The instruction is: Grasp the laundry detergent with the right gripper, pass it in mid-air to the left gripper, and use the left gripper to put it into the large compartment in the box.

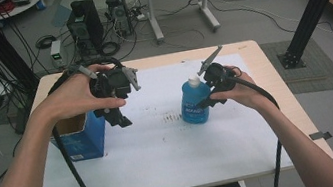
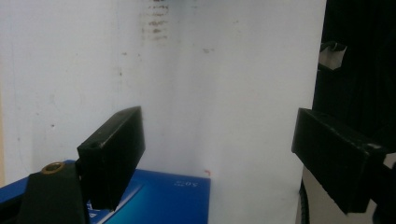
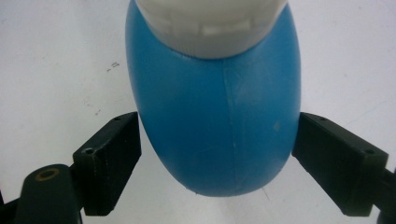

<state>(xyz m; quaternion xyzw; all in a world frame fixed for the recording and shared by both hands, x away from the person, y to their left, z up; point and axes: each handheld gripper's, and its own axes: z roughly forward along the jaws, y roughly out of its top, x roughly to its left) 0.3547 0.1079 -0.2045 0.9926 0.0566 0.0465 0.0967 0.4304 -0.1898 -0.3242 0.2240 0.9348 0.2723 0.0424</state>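
You have one blue bottle [image 1: 195, 101] with one white cap [image 1: 194, 81] between the jaws of your right gripper [image 1: 208, 94], and one blue cardboard box [image 1: 80, 136] just below your left gripper [image 1: 118, 112]. That makes two grippers, one in each hand, over one white sheet [image 1: 173, 148] on one table [image 1: 279, 80].

Bottle [image 1: 195, 101]: upright on the sheet [image 1: 173, 148], between the right gripper [image 3: 217, 163]'s jaws, just left of the right hand
Box [image 1: 79, 136]: on the sheet's left edge, just below the left gripper [image 1: 119, 112], well left of the bottle
Left gripper: held above the sheet, over the box's right side
Smudges [image 1: 172, 118]: on the sheet, between both grippers, just left of the bottle
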